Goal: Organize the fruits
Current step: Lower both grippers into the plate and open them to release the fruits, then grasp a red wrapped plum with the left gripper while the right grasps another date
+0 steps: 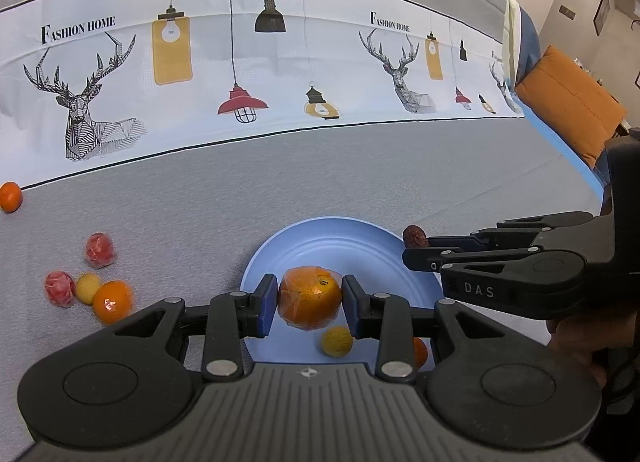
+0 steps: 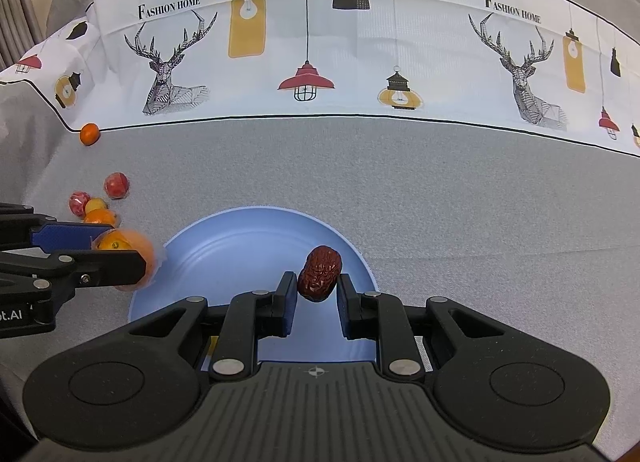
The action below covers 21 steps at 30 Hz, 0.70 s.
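Over the blue plate, low in the left wrist view, my left gripper has its fingers closed partway on a wrapped orange, pads pressing both its sides. Below it a small yellow fruit lies on the plate, and a sliver of another orange one shows behind my right finger. At the right of the frame my right gripper reaches in, a wrinkled red date at its tip. At lower left, loose fruit lies on the grey cloth that covers the counter: two red wrapped pieces, a yellow one and an orange; a lone small orange sits at far left by the white band printed with deer and lamps. An orange cushion fills the upper right, before a wall with frames.

From the right wrist view, my right gripper has its fingers nearly closed on the date, above the plate. My left gripper enters at left with the wrapped orange. The loose fruit cluster lies at mid left, the lone orange at the band's edge.
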### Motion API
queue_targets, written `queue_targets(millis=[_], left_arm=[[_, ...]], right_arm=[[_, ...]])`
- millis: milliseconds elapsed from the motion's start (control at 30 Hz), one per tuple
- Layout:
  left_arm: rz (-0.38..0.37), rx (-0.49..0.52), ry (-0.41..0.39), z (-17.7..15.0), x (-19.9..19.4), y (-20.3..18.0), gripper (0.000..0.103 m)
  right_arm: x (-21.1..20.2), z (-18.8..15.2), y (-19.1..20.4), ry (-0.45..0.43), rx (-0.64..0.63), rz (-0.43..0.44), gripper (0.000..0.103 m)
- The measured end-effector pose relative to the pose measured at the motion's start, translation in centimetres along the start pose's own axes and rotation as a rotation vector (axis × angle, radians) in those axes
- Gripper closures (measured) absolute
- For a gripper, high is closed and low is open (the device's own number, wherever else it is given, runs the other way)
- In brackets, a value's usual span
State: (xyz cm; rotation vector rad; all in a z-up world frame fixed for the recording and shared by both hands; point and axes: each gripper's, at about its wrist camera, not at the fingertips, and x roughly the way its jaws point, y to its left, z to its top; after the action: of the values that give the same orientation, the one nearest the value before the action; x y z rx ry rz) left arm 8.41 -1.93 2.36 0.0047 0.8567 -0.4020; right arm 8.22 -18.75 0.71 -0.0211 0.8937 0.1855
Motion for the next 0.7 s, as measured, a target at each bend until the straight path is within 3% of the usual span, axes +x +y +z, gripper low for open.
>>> queue_targets(millis=[100,267,700], left_arm=[[-0.004,-0.010,0.012,0.00,0.09,0.21,0.064],[-0.008,-0.016,0.004,0.10,0.01,0.45,0.060],[-0.004,-0.013,-0.005,0.01,-0.33,0.51,0.059]], right_arm=[[-0.04,-0.01,-0.10,-0.001,0.005,-0.004,0.080],[0.02,0.03,-0.10,0.007,0.007,-0.008,0.067],[0.02,0.00,0.05,0.006,0.013,-0.023,0.060]])
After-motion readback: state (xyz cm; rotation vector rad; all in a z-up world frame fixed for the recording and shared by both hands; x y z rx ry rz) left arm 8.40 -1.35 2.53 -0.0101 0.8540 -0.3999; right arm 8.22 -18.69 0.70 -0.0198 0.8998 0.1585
